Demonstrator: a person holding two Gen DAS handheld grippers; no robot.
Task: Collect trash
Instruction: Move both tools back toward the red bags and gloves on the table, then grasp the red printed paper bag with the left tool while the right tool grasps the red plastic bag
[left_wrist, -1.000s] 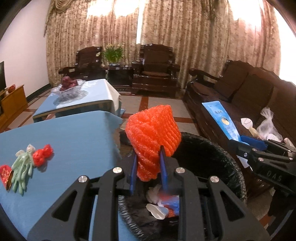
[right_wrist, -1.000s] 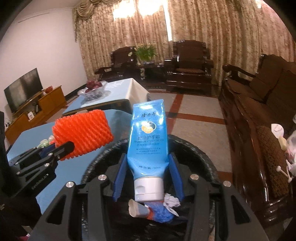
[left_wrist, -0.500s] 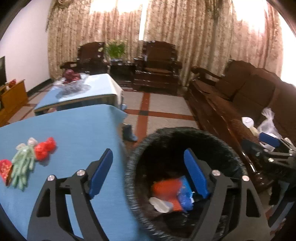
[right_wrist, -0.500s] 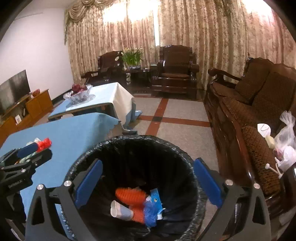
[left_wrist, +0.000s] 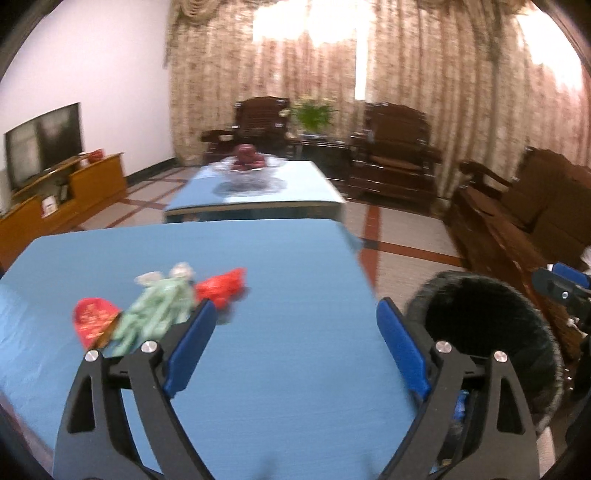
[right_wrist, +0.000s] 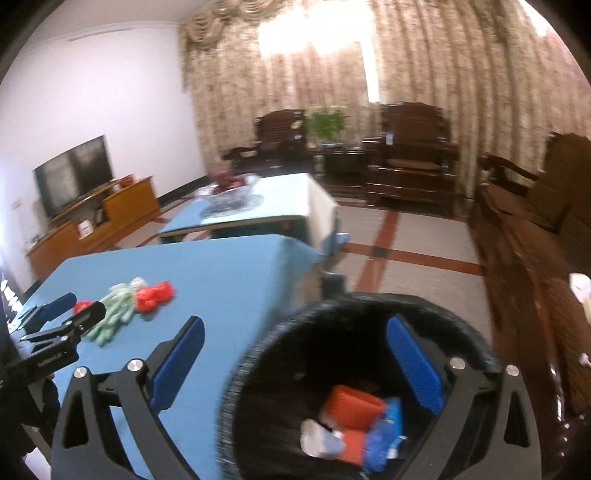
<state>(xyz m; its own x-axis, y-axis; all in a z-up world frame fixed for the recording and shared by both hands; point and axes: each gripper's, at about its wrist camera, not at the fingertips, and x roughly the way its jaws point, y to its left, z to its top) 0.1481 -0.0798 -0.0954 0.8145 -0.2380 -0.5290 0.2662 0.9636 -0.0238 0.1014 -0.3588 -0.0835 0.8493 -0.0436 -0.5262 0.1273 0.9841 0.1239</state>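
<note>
A blue-clothed table (left_wrist: 280, 288) carries a pale green glove (left_wrist: 155, 317), a red crumpled wrapper (left_wrist: 221, 288) and a red packet (left_wrist: 92, 319)

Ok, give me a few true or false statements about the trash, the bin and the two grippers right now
1. The left gripper holds the orange foam net. False: nothing is between its opening jaws; the orange foam net lies in the black bin.
2. Trash is left on the blue table. True: green wrapper, red wrappers.
3. The right gripper is open. True.
4. The bin stands on the table. False: it stands beside it.
</note>
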